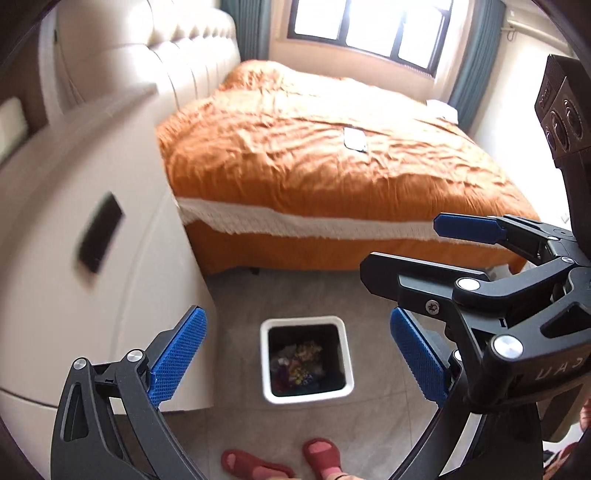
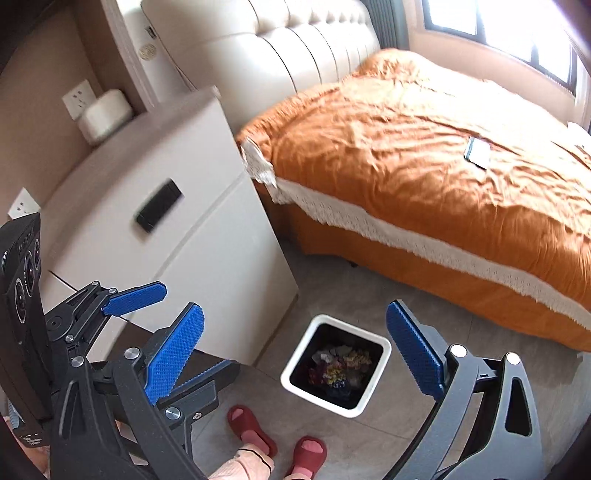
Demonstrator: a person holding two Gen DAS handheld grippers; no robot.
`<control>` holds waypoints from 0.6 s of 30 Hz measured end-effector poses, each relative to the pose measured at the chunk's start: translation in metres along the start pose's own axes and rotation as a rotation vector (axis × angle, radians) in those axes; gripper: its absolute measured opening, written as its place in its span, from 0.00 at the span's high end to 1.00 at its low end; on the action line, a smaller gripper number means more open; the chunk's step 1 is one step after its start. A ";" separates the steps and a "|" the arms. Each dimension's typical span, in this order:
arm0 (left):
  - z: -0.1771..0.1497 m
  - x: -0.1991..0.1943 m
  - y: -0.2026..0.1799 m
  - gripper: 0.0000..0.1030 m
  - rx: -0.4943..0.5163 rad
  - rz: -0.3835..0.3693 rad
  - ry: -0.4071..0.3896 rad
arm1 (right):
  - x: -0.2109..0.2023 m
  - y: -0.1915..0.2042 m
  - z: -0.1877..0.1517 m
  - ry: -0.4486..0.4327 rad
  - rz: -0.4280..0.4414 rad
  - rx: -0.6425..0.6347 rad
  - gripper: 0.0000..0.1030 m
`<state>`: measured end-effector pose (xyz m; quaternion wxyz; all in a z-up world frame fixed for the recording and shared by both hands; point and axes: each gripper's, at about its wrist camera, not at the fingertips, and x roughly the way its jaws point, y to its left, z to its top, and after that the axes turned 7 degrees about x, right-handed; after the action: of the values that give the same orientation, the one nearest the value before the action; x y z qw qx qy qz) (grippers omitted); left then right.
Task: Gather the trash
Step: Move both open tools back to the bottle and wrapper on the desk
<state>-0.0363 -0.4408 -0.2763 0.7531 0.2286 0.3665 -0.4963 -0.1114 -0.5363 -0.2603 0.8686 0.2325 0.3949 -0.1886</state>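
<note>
Left wrist view, nearest first: the left tongs [image 1: 297, 360] stand wide apart with nothing between their blue pads [image 1: 177, 363]. The right tongs [image 1: 406, 254] cross in from the right edge of this view, likewise spread and empty; the right wrist view shows them [image 2: 295, 356] the same way. Two feet in red slippers [image 2: 308, 456] stand on the grey tiled floor [image 2: 332, 288] below them. Just ahead of the slippers sits a white square trash bin [image 1: 306, 397], [image 2: 384, 345], open-topped, with colourful wrappers and crumpled scraps [image 2: 340, 365] lying at its bottom. Beside the bin, to its left, stands a white nightstand [image 2: 207, 258] whose tabletop carries a flat black object [image 2: 159, 210]. Beyond bin and nightstand runs a bed [image 1: 314, 166] under an orange cover with a white fringed band, and a phone [image 1: 355, 139] lies on the cover. Farthest off are the cream padded headboard [image 2: 295, 40] and a bright window [image 1: 369, 27].
</note>
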 end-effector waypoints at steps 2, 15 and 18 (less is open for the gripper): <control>0.006 -0.025 0.004 0.05 -0.013 0.027 -0.032 | -0.013 0.012 0.009 -0.026 0.023 -0.011 0.04; 0.015 -0.152 0.065 0.05 -0.160 0.269 -0.169 | -0.061 0.126 0.068 -0.139 0.228 -0.216 0.04; 0.008 -0.180 0.089 0.05 -0.211 0.346 -0.191 | -0.062 0.162 0.076 -0.139 0.293 -0.280 0.04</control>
<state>0.0047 -0.3062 -0.1333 0.8779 0.1598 0.2989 -0.3381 -0.0215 -0.4359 -0.1270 0.9356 0.1511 0.3186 -0.0191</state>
